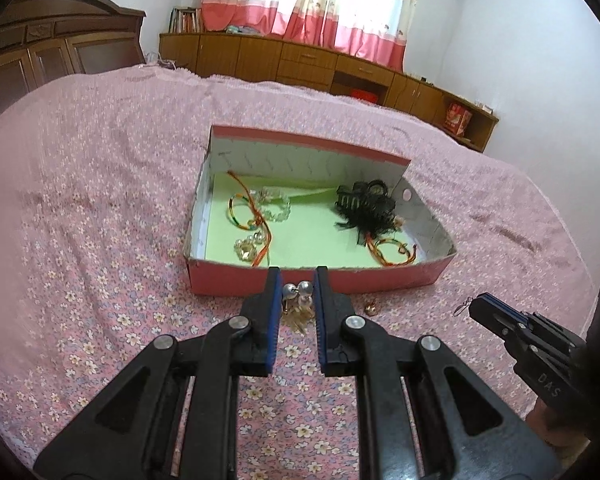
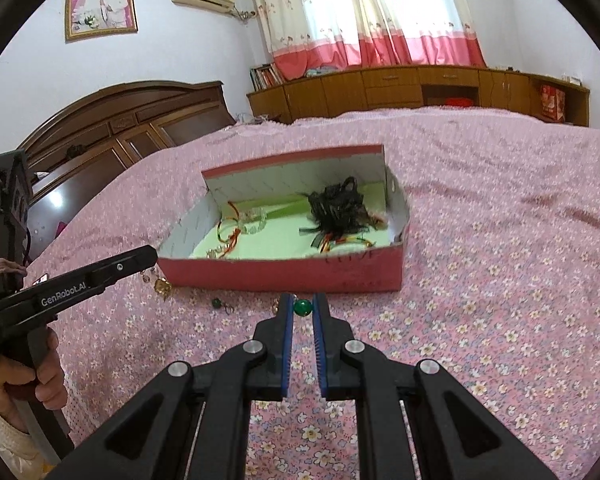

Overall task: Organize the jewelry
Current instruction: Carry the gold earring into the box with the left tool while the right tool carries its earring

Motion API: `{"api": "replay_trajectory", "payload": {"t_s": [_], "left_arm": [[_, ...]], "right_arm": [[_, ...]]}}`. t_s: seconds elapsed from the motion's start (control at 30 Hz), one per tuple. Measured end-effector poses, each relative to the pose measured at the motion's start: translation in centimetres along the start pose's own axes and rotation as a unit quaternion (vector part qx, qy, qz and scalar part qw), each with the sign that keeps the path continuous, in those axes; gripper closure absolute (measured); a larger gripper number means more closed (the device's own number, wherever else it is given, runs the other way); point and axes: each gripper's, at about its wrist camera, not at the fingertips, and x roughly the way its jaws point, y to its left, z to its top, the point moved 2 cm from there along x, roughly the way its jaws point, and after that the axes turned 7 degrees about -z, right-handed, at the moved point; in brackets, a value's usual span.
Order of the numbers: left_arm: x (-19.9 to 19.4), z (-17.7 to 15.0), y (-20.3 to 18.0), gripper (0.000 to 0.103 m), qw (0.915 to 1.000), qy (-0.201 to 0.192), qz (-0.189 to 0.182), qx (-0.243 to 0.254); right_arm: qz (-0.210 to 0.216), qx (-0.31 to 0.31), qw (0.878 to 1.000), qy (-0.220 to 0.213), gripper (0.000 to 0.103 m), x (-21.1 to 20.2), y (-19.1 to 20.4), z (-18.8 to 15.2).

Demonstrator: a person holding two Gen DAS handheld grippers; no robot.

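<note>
Item one, the left hand-held gripper [image 1: 297, 280]: we find its jaws apart, straddling a pearl-and-gold earring cluster [image 1: 298, 300] that lies on the bed [image 1: 100, 200] just in front of the box; the pads flank the pearls on both sides, and we cannot tell whether they touch them. Item two, the right hand-held gripper [image 2: 302, 307]: jaws narrowly apart with a green bead [image 2: 302, 308] between the tips, possibly just touching one pad, though the view is too coarse for us to be sure. Item three, the red box [image 1: 340, 280]: open, lined in pale green, resting on the pink floral bedspread. On its left side we count an orange cord bangle [image 1: 242, 210], a clear bead bracelet [image 1: 278, 204] and a crystal piece [image 1: 247, 247]; on its right side, a black hair claw with feathers [image 1: 366, 208] and a second orange cord bracelet [image 1: 392, 252]. Item four, loose pieces on the bed near the box's front wall: a second green bead earring [image 2: 220, 305] and a small gold piece [image 1: 371, 307].
</note>
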Motion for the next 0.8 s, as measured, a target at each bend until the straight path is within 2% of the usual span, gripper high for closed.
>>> {"api": "replay_trajectory", "payload": {"t_s": [0.3, 0.8], "left_arm": [[-1.3, 0.5, -0.4, 0.096, 0.9993, -0.035, -0.004, 0.008], [-1.6, 1.6, -0.8, 0.096, 0.9984, -0.054, 0.001, 0.018]], "right_arm": [[-0.011, -0.002, 0.999, -0.040, 0.092, -1.5, -0.1, 1.2], [-0.014, -0.013, 0.998, -0.066, 0.092, -1.6, 0.3, 2.7]]}}
